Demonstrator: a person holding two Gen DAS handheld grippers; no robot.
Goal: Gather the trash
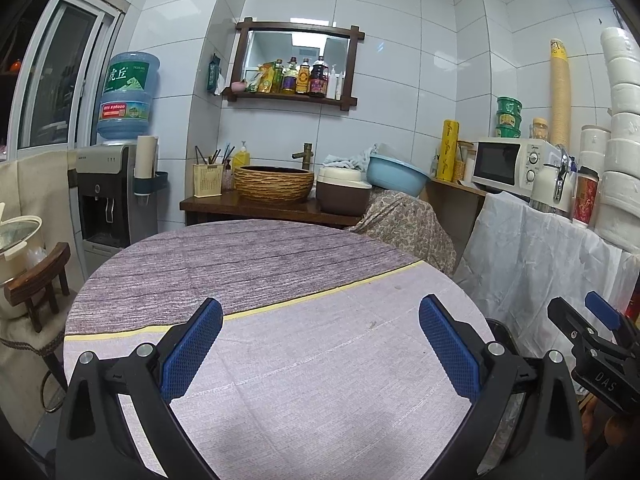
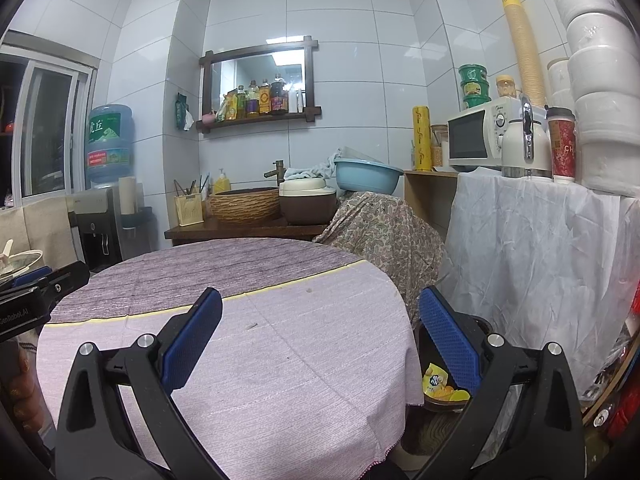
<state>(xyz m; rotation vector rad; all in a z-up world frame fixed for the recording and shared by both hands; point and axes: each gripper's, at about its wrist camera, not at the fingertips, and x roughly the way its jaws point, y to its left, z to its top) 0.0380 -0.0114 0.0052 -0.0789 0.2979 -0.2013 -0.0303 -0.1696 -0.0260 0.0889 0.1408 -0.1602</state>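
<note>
My left gripper [image 1: 320, 308] stands open above the near half of the round table [image 1: 304, 364], with nothing between its blue pads [image 1: 192, 352]. My right gripper [image 2: 320, 296] is open too, at the table's [image 2: 280, 364] right edge. Below its right finger a dark bin [image 2: 482, 322] sits on the floor and holds a yellow snack wrapper [image 2: 436, 384]. Two small specks [image 2: 251, 326] lie on the pale cloth. Each gripper shows at the edge of the other's view: the right gripper [image 1: 574, 304] and the left gripper [image 2: 56, 274].
Behind the table is a wooden counter with a woven basin [image 1: 274, 184], a brown pot [image 1: 344, 194] and a blue bowl [image 1: 396, 174]. A white-draped shelf [image 2: 532, 248] with a microwave [image 2: 476, 142] stands on the right, a water dispenser [image 1: 108, 196] on the left.
</note>
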